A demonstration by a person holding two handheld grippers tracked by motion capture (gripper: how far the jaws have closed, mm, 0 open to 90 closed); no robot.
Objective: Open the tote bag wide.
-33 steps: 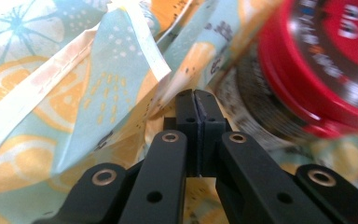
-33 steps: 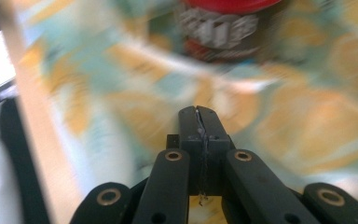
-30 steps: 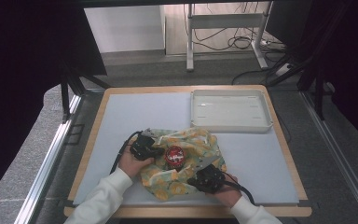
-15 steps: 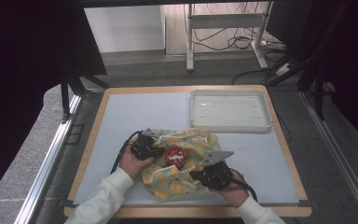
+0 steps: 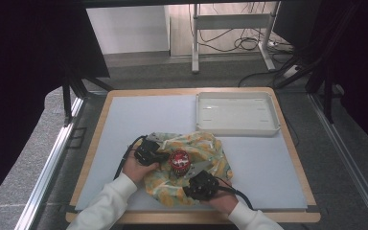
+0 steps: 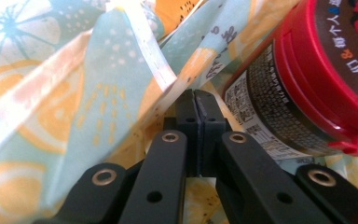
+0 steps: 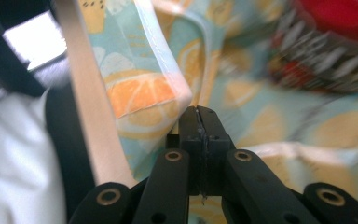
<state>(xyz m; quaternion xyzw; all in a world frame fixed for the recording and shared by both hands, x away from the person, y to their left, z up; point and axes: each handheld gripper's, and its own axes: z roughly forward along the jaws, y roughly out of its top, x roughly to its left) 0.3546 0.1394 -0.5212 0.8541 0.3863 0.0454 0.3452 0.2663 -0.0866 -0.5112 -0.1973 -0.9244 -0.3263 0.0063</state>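
- In the right gripper view, I see the jar (image 7: 335, 42) blurred and cut off at the top edge.
- My right gripper (image 7: 199, 114) is clamped on a cloth (image 7: 140, 98) fold.
- My left gripper (image 6: 196, 100) pinches a cloth hem just beside the jar.
- The red-lidded jar sits on the cloth mid-table.
- The white tray (image 5: 236, 114) lies apart.

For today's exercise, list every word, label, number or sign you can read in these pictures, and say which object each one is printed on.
Red lid of the jar: white, orange and blue East Asian characters with an "&" between them; cut off and slanted, not safely readable.
Jar's side label: barcode and dense fine print, too small to read.
Patterned cloth: a short dark printed line near its hem, too blurred to read.
White tray: no writing visible.
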